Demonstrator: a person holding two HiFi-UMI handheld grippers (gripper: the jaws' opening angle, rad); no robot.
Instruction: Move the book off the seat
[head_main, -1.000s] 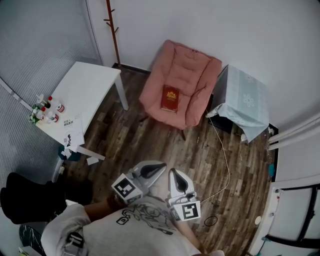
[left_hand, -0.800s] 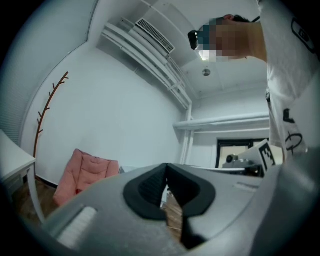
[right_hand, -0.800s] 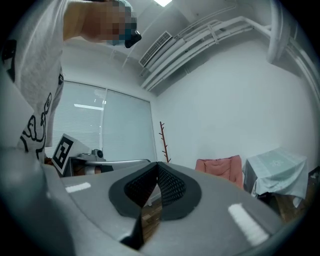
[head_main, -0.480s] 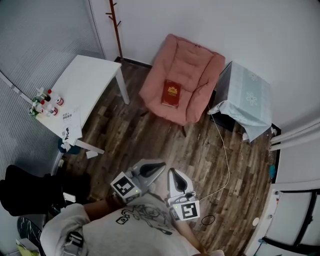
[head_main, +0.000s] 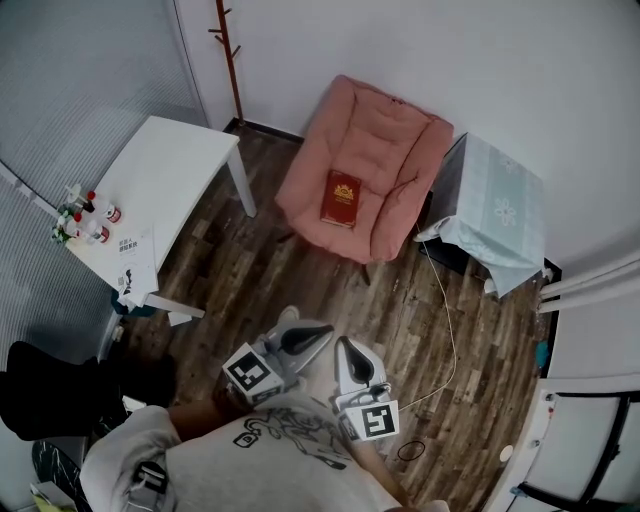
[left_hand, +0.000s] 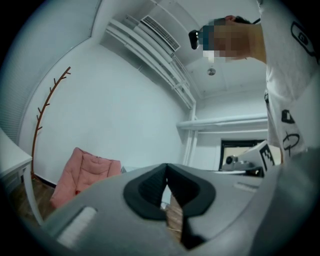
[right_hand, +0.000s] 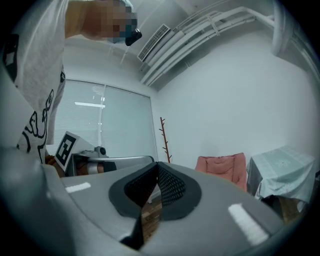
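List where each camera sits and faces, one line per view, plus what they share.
Head view: on the head, steeply down at armchair and book; shirt, left gripper, right gripper show.
Left gripper view: on that gripper, level along shut jaws toward coat stand; shirt shows.
Right gripper view: on that gripper, level along shut jaws toward covered table; shirt shows.
All share the armchair.

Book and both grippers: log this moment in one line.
book: flat on pink armchair seat, untouched | left gripper: shut, empty, well short of the chair | right gripper: shut, empty | step: book not yet reached
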